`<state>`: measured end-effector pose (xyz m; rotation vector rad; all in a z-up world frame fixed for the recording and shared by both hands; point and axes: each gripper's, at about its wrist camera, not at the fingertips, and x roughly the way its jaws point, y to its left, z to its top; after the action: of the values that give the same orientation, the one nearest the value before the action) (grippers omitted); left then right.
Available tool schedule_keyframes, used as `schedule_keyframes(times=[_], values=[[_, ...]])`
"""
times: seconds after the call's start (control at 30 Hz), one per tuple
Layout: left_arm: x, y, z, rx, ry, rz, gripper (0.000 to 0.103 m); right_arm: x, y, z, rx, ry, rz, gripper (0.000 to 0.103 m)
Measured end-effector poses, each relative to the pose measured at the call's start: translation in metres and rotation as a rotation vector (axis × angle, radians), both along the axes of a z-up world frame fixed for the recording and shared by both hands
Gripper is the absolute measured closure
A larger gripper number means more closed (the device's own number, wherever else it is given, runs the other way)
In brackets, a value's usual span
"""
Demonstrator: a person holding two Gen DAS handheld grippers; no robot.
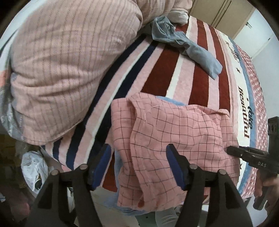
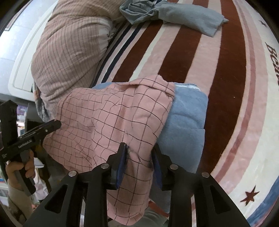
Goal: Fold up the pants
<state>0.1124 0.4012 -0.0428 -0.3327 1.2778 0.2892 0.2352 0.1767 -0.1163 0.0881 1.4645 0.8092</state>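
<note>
Pants bunched on blanket; right gripper pinches a fold, left gripper gapes wide, empty.

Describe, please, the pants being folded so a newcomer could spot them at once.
Start from the striped blanket covering the bed. At its near edge, atop a folded blue towel, lie the pink pants. Their thin dark grid sets them apart from the plain grey-blue garment farther back.

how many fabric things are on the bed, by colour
Pink: 2, the checked pants and the striped quilt
Blue: 2, the folded towel under the pants and the crumpled grey-blue garment farther back
Total: 4, lying on the striped blanket
</note>
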Motion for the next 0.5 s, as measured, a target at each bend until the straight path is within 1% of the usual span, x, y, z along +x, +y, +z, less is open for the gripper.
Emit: schedule_keyframes(times=[0.07, 0.13, 0.2, 0.27, 0.4, 0.5], values=[[-0.003, -0.006, 0.006, 0.02, -0.01, 0.005, 0.039, -0.001, -0.005, 0.002, 0.011, -0.01, -0.005, 0.07], [-0.006, -0.016, 0.014, 0.048, -0.019, 0.009, 0.039, -0.002, -0.01, 0.005, 0.023, -0.027, 0.0, 0.069], [-0.008, -0.029, 0.026, 0.068, -0.046, 0.022, 0.038, -0.004, -0.018, 0.011, 0.033, -0.05, 0.003, 0.063], [-0.009, -0.047, 0.04, 0.068, -0.088, 0.036, 0.037, -0.008, -0.031, 0.02, 0.038, -0.081, 0.001, 0.058], [-0.006, -0.09, 0.067, 0.086, -0.173, 0.027, 0.032, -0.014, -0.075, 0.039, 0.039, -0.159, -0.022, 0.048], [0.0, -0.128, 0.083, 0.095, -0.229, 0.008, 0.031, -0.015, -0.112, 0.05, 0.034, -0.201, -0.038, 0.046]])
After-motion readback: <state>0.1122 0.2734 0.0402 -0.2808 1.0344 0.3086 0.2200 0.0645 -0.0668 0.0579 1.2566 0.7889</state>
